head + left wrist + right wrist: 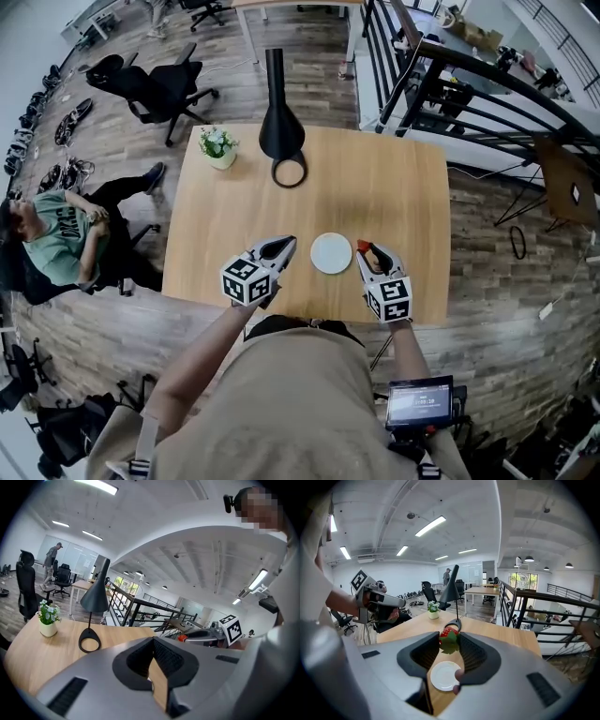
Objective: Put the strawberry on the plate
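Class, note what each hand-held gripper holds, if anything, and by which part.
The right hand-held gripper clamps the strawberry by its sides, at the leafy end. The left hand-held gripper holds nothing.

One strawberry (448, 632), one plate (331, 253), one lamp (279, 131), one potted plant (218, 145), one table (384, 187)

A pale wooden table (375, 187) stands in an open office on a floor (309, 66) of grey-brown planks. At the table's 12 o'clock edge rises a black lamp (279, 122) with a ring-shaped foot, and at 11 o'clock sits a small potted plant (217, 145) in a white pot. Beyond, at 10 o'clock, stands a black office chair (155, 89), with shoes (70, 117) lined along the wall. At 9 o'clock a seated person (61, 234) in a green shirt leans back. A black metal railing (487, 84) runs from 1 to 2 o'clock. Overhead, strip lights (431, 525) cross a white ceiling, and another desk (483, 591) stands farther off.
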`<action>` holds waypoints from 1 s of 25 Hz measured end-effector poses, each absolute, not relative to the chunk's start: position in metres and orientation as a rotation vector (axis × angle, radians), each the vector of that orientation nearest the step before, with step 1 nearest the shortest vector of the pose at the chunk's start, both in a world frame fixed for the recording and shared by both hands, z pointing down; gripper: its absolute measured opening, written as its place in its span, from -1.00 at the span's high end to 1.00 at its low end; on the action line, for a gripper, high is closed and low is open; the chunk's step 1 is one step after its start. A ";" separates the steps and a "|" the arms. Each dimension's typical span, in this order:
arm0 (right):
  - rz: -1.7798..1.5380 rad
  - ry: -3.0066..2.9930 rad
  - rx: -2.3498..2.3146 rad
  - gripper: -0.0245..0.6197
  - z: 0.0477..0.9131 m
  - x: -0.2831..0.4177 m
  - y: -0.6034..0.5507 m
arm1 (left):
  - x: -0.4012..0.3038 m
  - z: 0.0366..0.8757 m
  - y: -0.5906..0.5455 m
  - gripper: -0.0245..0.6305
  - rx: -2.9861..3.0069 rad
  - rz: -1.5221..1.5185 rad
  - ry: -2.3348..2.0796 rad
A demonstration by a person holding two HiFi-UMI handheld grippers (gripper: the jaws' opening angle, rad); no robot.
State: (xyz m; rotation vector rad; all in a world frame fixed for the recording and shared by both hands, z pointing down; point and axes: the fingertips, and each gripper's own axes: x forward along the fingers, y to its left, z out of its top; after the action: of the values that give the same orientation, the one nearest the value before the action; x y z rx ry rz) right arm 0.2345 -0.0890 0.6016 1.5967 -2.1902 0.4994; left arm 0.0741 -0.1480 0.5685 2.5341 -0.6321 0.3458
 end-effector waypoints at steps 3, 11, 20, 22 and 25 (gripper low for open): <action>0.505 -2.198 1.553 0.49 0.617 0.236 -0.088 | 0.080 0.579 -0.140 0.91 2.520 0.366 -0.634; 0.588 -2.200 1.446 0.49 0.670 0.235 -0.091 | 0.081 0.609 -0.127 0.91 2.468 0.446 -0.683; 0.692 -2.168 1.358 0.49 0.730 0.237 -0.104 | 0.085 0.635 -0.134 0.91 2.415 0.444 -0.737; 0.696 -2.161 1.338 0.49 0.739 0.238 -0.105 | 0.085 0.639 -0.135 0.91 2.405 0.447 -0.748; 0.696 -2.145 1.320 0.49 0.753 0.240 -0.104 | 0.084 0.646 -0.134 0.91 2.394 0.450 -0.766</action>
State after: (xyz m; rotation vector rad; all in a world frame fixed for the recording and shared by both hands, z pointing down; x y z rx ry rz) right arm 0.2404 -0.1040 0.7529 1.3196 -2.1455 0.6963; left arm 0.0843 -0.1339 0.6456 2.3941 -0.7660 0.4504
